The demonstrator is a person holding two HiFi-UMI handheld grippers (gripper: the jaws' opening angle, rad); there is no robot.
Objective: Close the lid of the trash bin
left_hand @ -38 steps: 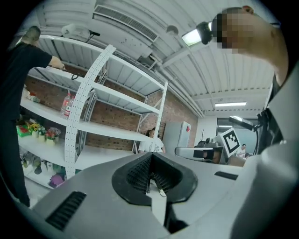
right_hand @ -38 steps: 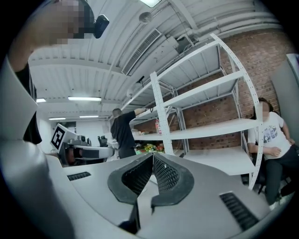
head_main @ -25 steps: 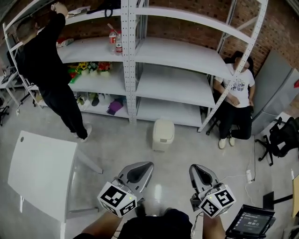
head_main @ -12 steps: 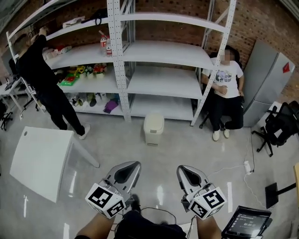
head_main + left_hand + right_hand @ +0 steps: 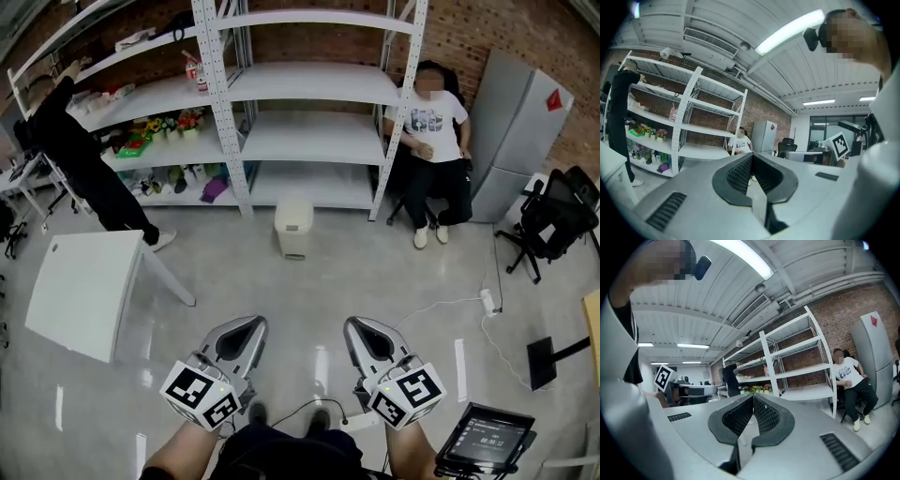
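In the head view the pale trash bin (image 5: 292,228) stands on the grey floor just in front of the white shelving (image 5: 309,141), well apart from both tools; the left gripper (image 5: 242,330) and right gripper (image 5: 364,334) are held low, side by side. The left gripper view shows its jaws meeting at the tips, gripping nothing. The right gripper view shows likewise: jaws together, empty
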